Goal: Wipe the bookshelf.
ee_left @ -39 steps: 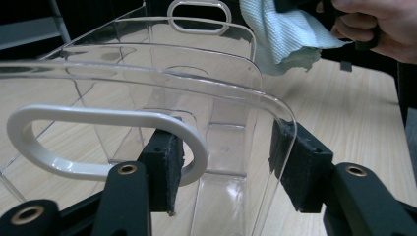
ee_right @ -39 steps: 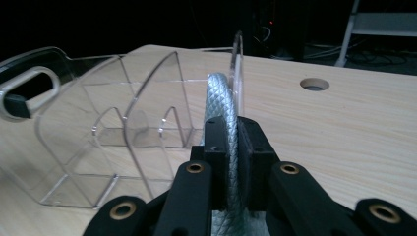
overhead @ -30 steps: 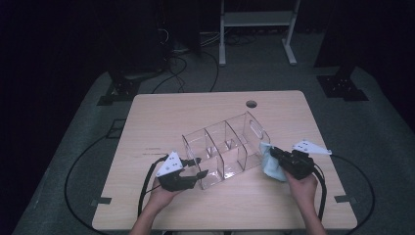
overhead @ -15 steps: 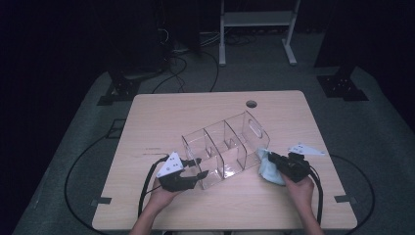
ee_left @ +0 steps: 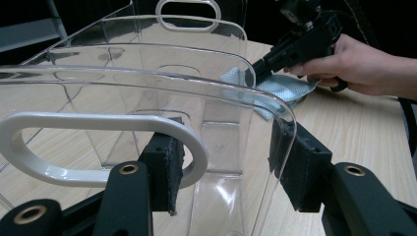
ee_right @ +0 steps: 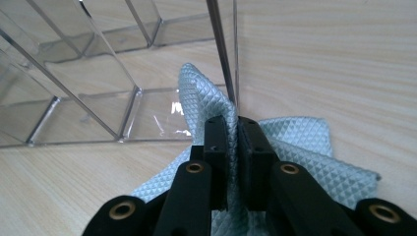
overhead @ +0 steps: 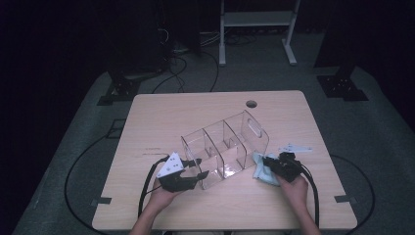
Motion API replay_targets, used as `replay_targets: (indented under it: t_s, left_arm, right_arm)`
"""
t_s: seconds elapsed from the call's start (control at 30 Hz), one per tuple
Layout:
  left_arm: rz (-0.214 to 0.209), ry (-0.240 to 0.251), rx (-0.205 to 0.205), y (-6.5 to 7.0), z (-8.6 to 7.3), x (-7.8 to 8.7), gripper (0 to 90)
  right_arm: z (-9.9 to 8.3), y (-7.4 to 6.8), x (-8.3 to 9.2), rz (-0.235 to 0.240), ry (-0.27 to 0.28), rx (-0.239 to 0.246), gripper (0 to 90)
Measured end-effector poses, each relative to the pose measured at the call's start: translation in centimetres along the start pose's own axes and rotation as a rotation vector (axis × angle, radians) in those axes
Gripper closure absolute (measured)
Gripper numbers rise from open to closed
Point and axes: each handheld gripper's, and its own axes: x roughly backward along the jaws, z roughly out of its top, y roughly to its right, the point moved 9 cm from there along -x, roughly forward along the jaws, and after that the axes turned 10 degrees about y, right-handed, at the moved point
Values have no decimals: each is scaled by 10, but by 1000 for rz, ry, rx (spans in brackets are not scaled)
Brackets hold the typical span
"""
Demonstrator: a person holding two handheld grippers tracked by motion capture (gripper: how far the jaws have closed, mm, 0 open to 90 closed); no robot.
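Left gripper (ee_left: 221,162) clamped on clear organizer (overhead: 225,147) end wall; right gripper (ee_right: 235,123) pinching light-blue cloth (ee_right: 295,152) against organizer's far end, on table (overhead: 195,112)

No legible text, seemingly, anywhere.

Organizer (overhead: 225,147): clear plastic, white-rimmed handle slot (ee_left: 98,147). Cloth (ee_right: 300,147): pale blue-green, fine diamond weave. Bench (overhead: 195,112): light wood grain. Left gripper (overhead: 198,174) black, grey plate; right gripper (overhead: 266,161) black, fingers (ee_right: 216,147) black.
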Motion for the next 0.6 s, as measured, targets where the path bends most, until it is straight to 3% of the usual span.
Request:
replay_targets:
  t_s: [0.03, 0.2, 0.3, 0.5, 0.6]
  left_arm:
    - [0, 0, 0, 0, 0, 0, 474]
    - [0, 2, 1, 0, 0, 0, 474]
    - [0, 3, 1, 0, 0, 0, 474]
    - [-1, 4, 1, 0, 0, 0, 474]
    - [-2, 4, 0, 0, 0, 0, 474]
  right_arm:
    - [0, 0, 0, 0, 0, 0, 832]
    - [23, -4, 21, -7, 117, 29, 832]
    - [28, -2, 27, -23, 141, 35, 832]
    - [22, 7, 40, -34, 178, -35, 833]
    - [30, 10, 52, -44, 218, -53, 833]
